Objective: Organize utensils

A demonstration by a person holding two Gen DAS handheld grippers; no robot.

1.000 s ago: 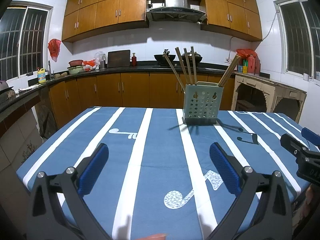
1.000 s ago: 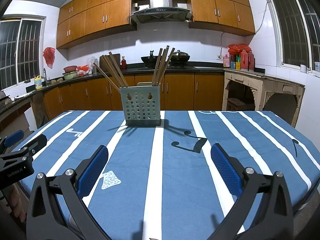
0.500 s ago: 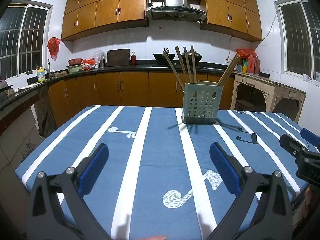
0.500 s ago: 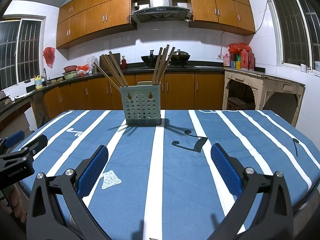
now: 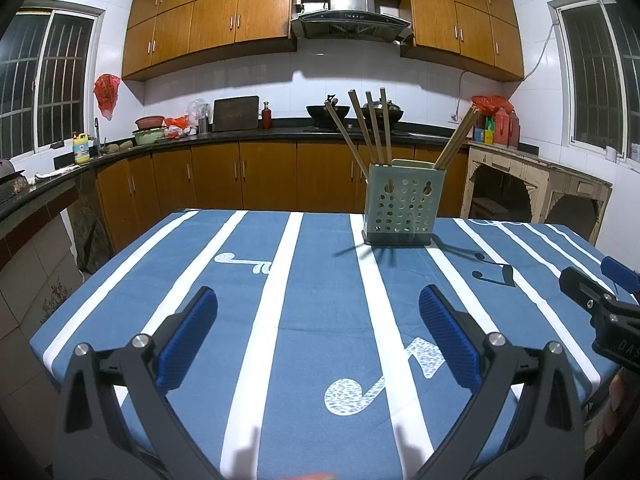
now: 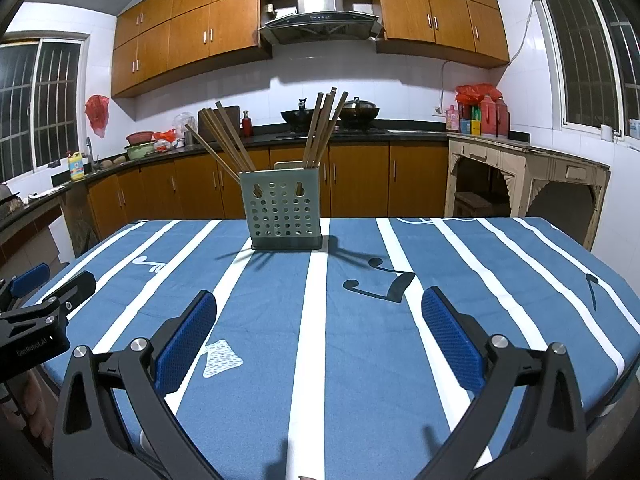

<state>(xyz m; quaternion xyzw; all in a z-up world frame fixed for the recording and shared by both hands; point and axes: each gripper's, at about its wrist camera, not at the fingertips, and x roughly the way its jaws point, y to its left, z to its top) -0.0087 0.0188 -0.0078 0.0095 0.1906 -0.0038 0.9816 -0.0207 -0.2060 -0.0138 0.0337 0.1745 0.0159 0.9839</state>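
A pale green perforated utensil holder [image 5: 402, 205] [image 6: 285, 210] stands upright at the far side of the table. Several wooden chopsticks [image 5: 370, 126] [image 6: 322, 130] lean in it, in two bunches. My left gripper [image 5: 318, 334] is open and empty over the near part of the blue striped tablecloth [image 5: 320, 280], well short of the holder. My right gripper [image 6: 319, 334] is open and empty too, near the table's front edge. Each gripper shows at the side of the other's view, the right one [image 5: 596, 300] and the left one [image 6: 44, 304].
The table [image 6: 500, 272] carries a blue cloth with white stripes and music notes. Kitchen counters with wooden cabinets [image 5: 240, 176] run behind and to the left. A worn cream side table [image 6: 528, 176] stands at the right.
Both views have shifted very slightly. The holder and chopsticks stay put and both grippers stay open.
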